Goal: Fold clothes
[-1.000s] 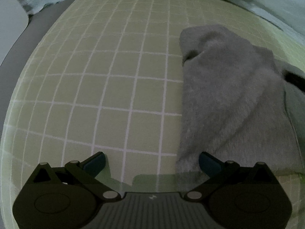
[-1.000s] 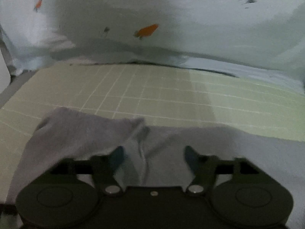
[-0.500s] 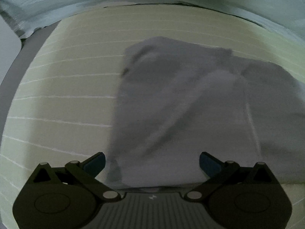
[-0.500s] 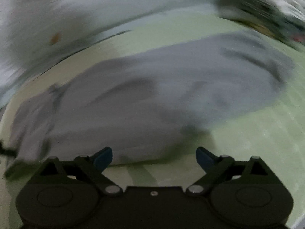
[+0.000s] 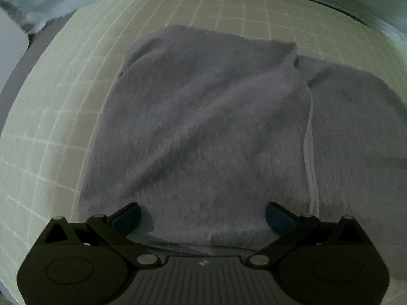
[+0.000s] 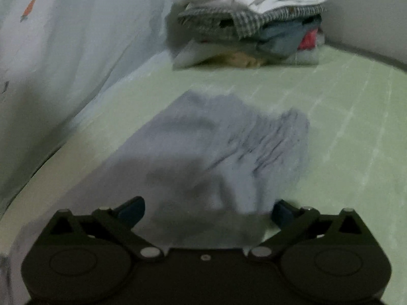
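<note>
No legible text, brand name or number anywhere — only a small white emblem, too tiny to read, on the ribbed dark gripper body point(image 5: 203, 263).

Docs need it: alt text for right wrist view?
A grey garment lies rumpled on a green gridded mat, with the right gripper above its near edge, jaws opening, gripping nothing. A clothes pile sits behind.
</note>
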